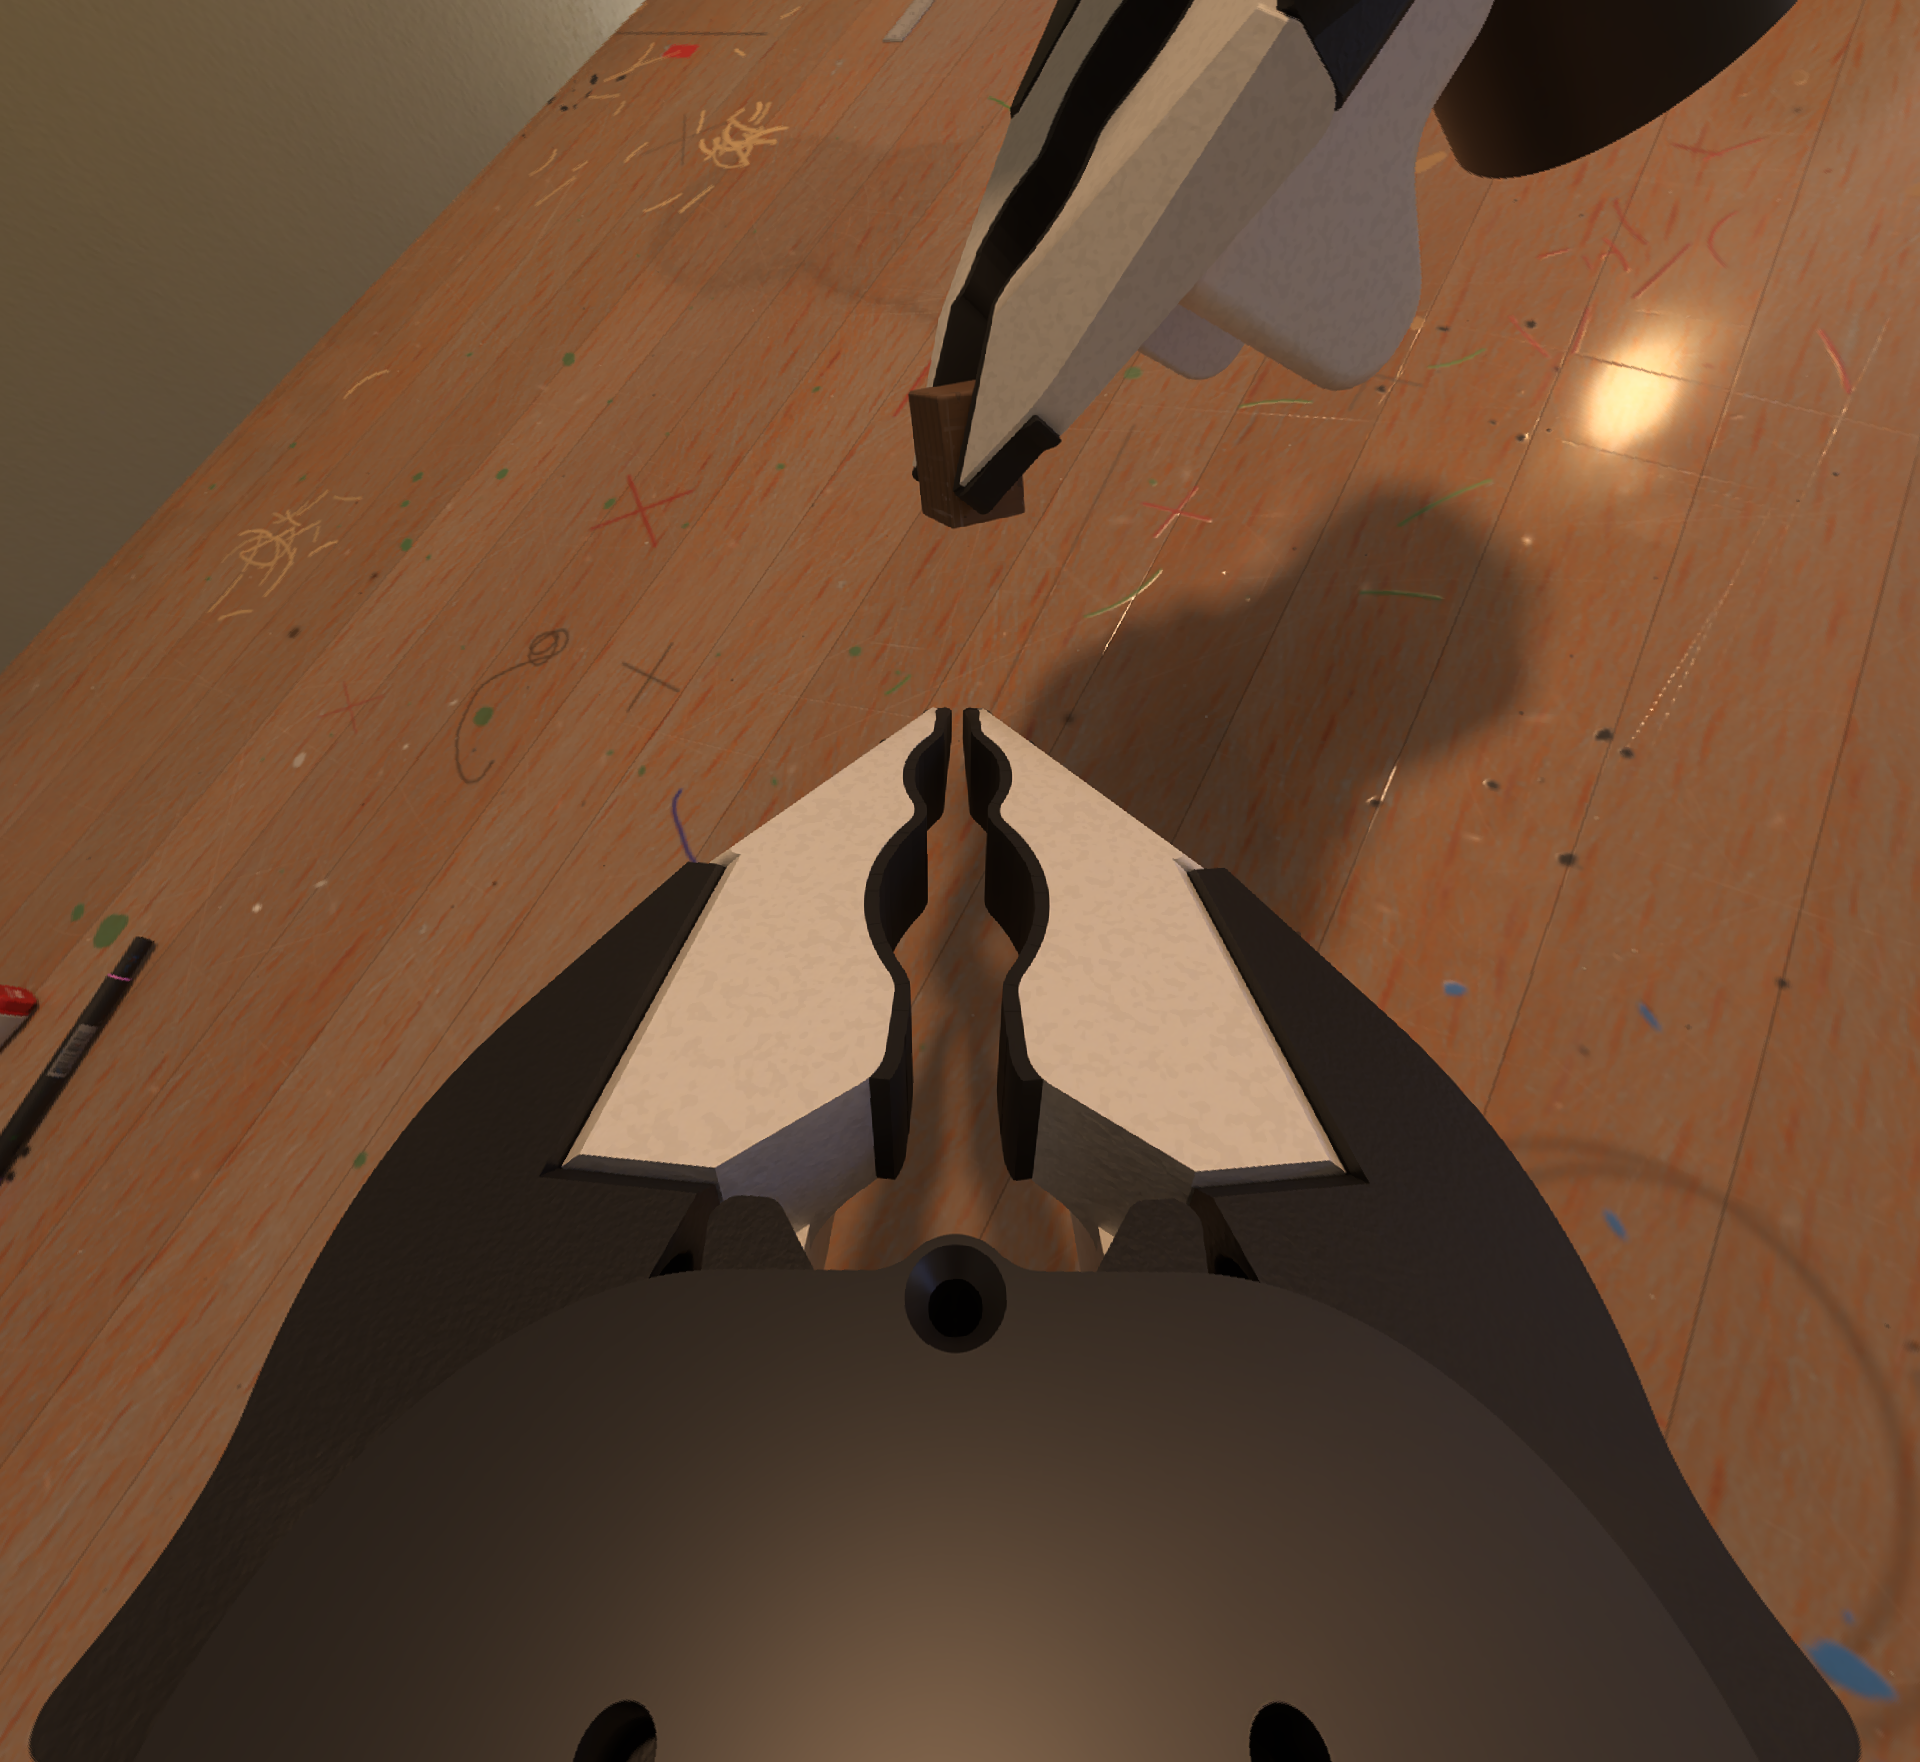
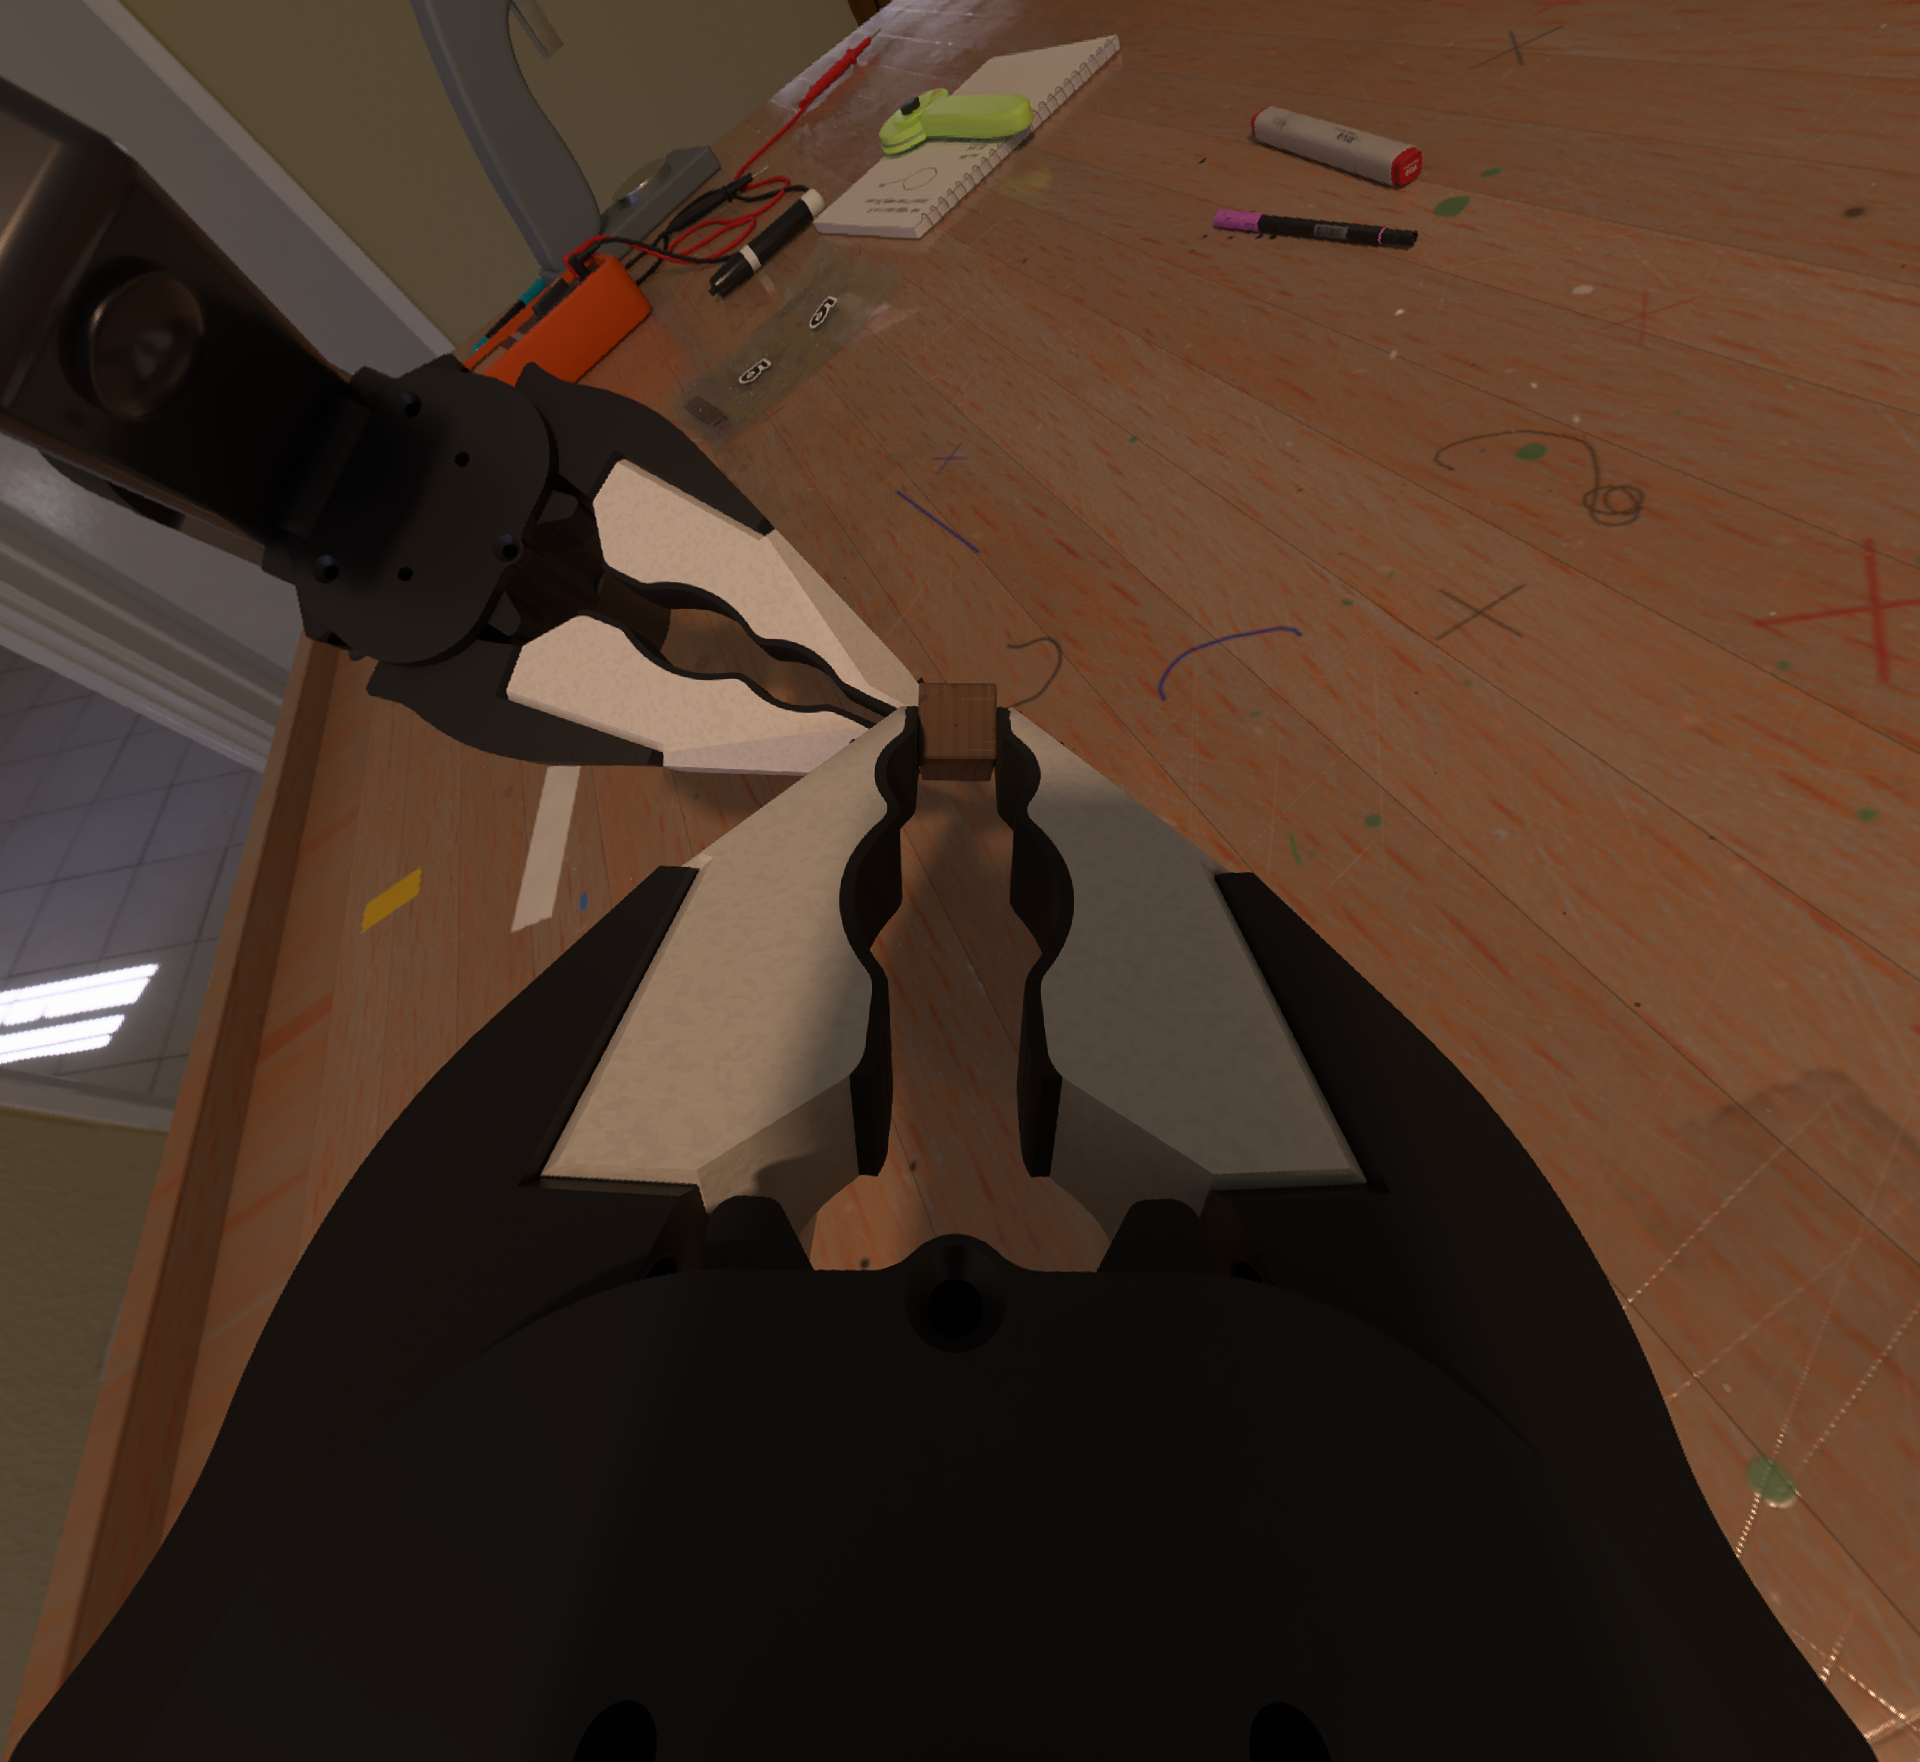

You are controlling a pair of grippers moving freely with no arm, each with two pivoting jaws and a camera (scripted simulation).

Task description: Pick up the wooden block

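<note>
The small brown wooden block (image 2: 956, 725) sits between the fingertips of my right gripper (image 2: 956, 738), which is shut on it over the wooden tabletop (image 2: 1351, 777). In the left wrist view the block (image 1: 935, 445) shows at the tip of the right gripper (image 1: 977, 486), which reaches down from the upper right. I cannot tell whether the block is off the surface. My left gripper (image 1: 956, 717) is shut and empty, with only a thin slit between its fingers. It also shows in the right wrist view (image 2: 894, 713), with its tips just left of the block.
At the far left of the table lie a spiral notebook (image 2: 997, 174) with a green tool (image 2: 956, 120) on it, an orange meter (image 2: 571, 320) with red leads, and a clear ruler (image 2: 790, 341). Two markers (image 2: 1335, 143) (image 2: 1314, 229) lie farther right. The table edge (image 2: 239, 881) runs along the left.
</note>
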